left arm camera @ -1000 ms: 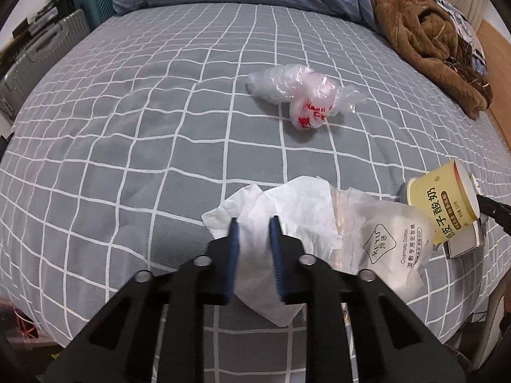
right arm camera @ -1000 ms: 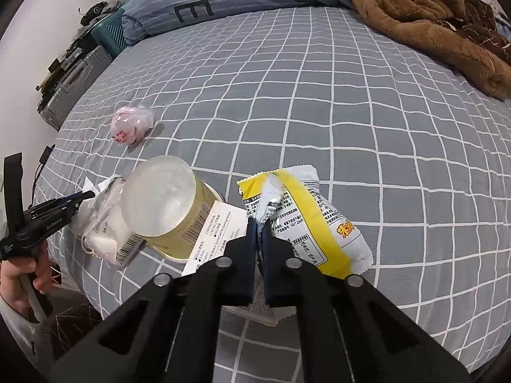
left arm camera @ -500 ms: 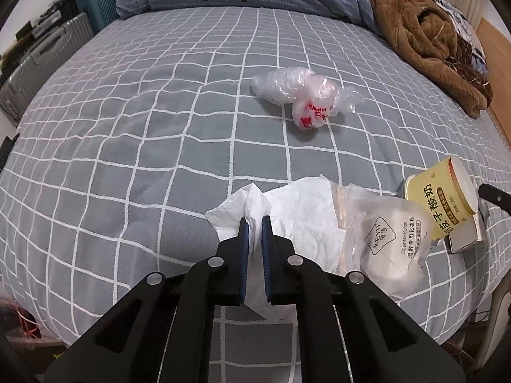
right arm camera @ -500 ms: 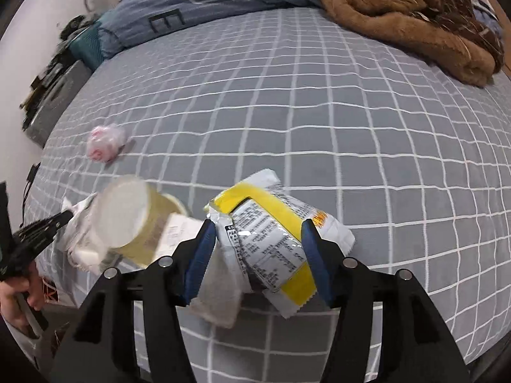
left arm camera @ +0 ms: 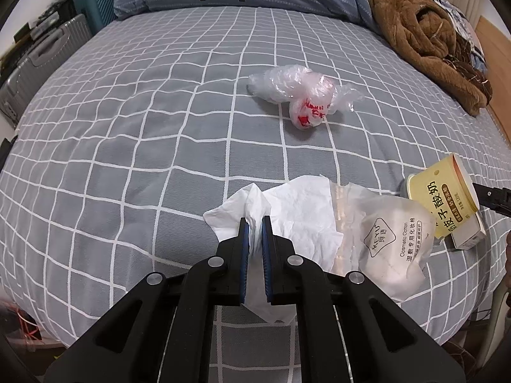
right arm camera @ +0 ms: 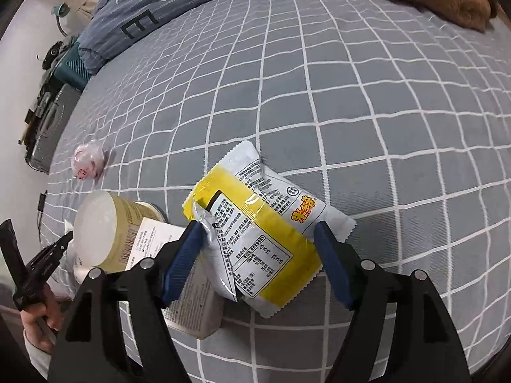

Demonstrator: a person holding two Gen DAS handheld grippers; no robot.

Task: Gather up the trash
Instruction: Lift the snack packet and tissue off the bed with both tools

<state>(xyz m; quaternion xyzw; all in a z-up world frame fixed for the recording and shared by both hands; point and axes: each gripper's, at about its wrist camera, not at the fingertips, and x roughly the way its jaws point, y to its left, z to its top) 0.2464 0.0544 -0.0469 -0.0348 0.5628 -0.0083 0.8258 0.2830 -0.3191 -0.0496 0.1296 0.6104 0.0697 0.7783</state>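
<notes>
a bed under a grey checked cover (left arm camera: 134,146) fills both views, with litter along its near edge. the left gripper (left arm camera: 254,223) is clamped on a fold of the white tissue (left arm camera: 300,210), next to a clear cotton-pad bag (left arm camera: 389,249). the right gripper (right arm camera: 257,242) has just been spreading its jaws, which now straddle the yellow snack packet (right arm camera: 255,223) without pinching it. best to settle lower, centre the packet's crinkly body between the pads, then squeeze firmly so the slippery film can't slide. the yoghurt tub (right arm camera: 105,226) lies just left.
</notes>
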